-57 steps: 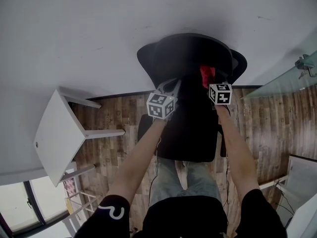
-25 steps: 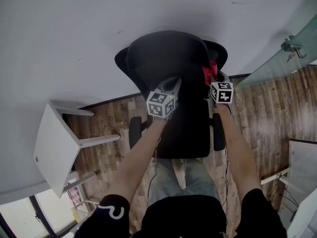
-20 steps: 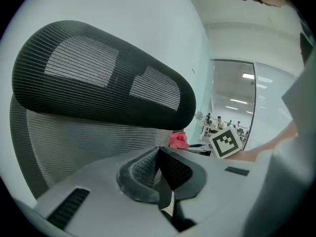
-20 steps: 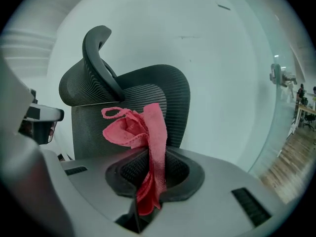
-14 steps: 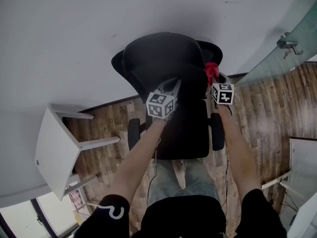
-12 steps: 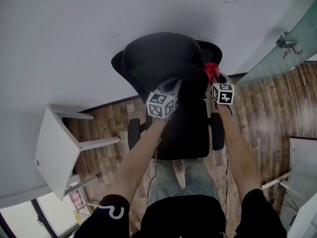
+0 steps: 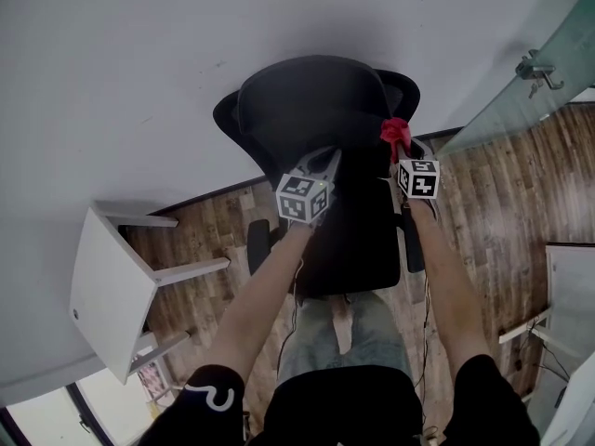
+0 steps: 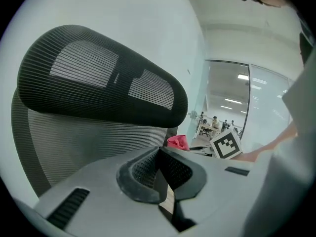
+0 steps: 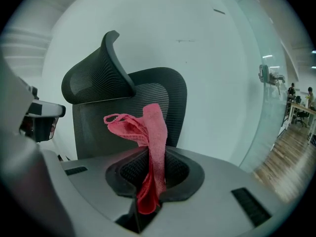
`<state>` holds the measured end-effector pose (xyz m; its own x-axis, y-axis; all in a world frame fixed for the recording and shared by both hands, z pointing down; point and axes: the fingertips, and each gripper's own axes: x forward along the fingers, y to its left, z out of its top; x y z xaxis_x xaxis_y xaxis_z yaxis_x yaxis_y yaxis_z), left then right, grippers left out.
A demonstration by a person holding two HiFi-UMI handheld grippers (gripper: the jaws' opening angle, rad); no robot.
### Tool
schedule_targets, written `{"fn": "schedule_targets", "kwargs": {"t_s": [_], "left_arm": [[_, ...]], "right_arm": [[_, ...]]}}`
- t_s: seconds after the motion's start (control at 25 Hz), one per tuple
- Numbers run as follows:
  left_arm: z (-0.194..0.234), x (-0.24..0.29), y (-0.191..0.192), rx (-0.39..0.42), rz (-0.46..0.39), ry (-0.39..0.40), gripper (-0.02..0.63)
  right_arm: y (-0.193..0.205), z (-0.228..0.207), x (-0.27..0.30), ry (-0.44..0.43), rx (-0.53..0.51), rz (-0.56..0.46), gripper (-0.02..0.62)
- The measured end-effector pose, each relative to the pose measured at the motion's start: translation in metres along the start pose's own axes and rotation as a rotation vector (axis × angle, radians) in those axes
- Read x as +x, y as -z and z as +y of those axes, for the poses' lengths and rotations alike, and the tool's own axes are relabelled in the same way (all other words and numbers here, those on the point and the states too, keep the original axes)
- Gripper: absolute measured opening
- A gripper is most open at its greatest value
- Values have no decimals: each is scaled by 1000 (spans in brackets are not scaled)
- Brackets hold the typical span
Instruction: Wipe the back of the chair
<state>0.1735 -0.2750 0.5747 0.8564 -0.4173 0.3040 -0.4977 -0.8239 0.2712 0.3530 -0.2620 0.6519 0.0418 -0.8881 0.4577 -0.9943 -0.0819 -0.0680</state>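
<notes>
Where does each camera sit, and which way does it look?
Head view: on the person's head, looking steeply down at the black chair; forearms, legs, left claw, right claw show.
Left gripper view: on the left claw, looking along its shut jaws at the chair's back; the right claw shows too.
Right gripper view: on the right claw, looking past jaws shut on the red cloth toward the chair.
Shared: all three show chair and cloth.

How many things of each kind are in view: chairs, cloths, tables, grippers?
black chair: 1
red cloth: 1
white table: 1
grippers: 2, the left gripper and the right gripper
Total: 5
</notes>
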Motion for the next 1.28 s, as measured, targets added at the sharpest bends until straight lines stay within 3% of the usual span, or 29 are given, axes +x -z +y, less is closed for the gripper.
{"fn": "schedule_targets", "kwargs": {"t_s": [0.2,0.8,1.28], "left_arm": [[34,-41,10,-40,-7,-28,25],[166,-186,48,-73,22,-145,25],[226,-220,80,-91,40,-152,25]], "right_arm": [[12,53,2,-17,-5,15,74],[21,266,57,-189,-65,40,74],[42,364,107,-279,-151,75,74]]}}
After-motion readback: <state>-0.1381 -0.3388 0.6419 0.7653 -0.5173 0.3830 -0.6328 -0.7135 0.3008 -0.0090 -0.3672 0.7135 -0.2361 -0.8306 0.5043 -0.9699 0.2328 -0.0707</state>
